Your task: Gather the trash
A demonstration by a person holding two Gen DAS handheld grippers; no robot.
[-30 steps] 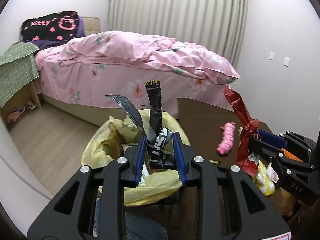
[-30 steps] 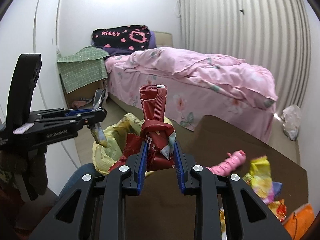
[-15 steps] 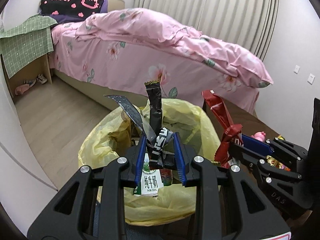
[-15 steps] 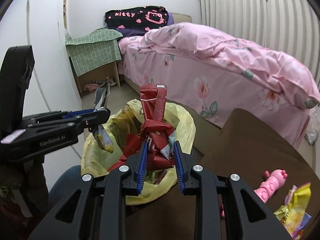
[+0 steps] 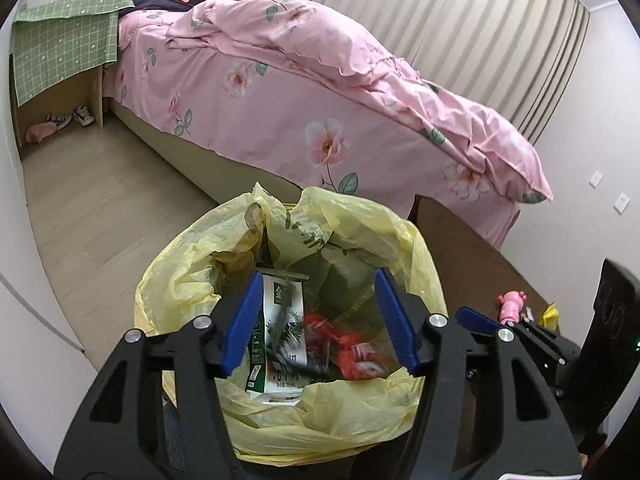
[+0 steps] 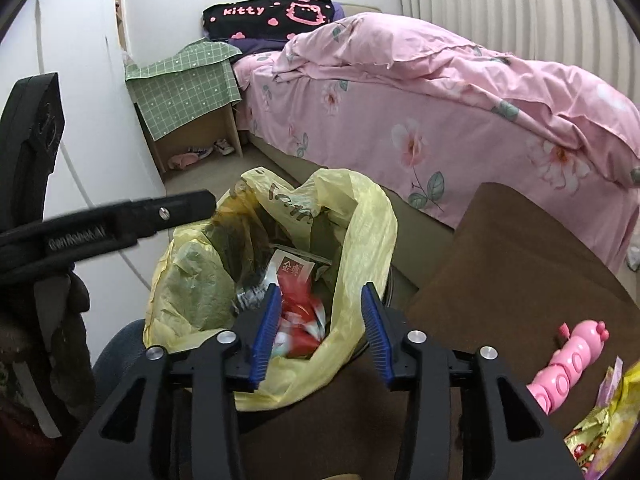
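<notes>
Left gripper (image 5: 318, 322) spread wide over the mouth of the yellow trash bag (image 5: 192, 280), nothing between the blue fingers (image 5: 240, 320). Right gripper (image 6: 320, 334) likewise released, jaws apart and bare, poised above the same bag (image 6: 360, 216) from the table side.

Inside the bag: a green and white milk carton (image 5: 276, 344) leaning against the near wall, a dark crumpled wrapper (image 5: 292, 354) lying across the carton, a red wrapper (image 5: 348, 350) just beside the carton, blurred. From the right wrist view, that red wrapper (image 6: 298, 320) resting in the bag's hollow right between the spread fingers, a white and red packet (image 6: 290, 270) with printed characters just behind it.

Bag standing on the floor beside the brown table (image 6: 520, 264). On the table's right side, a pink toy (image 6: 568, 360), and next to it, at the frame edge, yellow snack packets (image 6: 608, 420). Beyond the bag, a bed with a pink flowered cover (image 5: 328, 92); a green checked cloth (image 6: 188, 84) draped over a low stand by the bed's head.
</notes>
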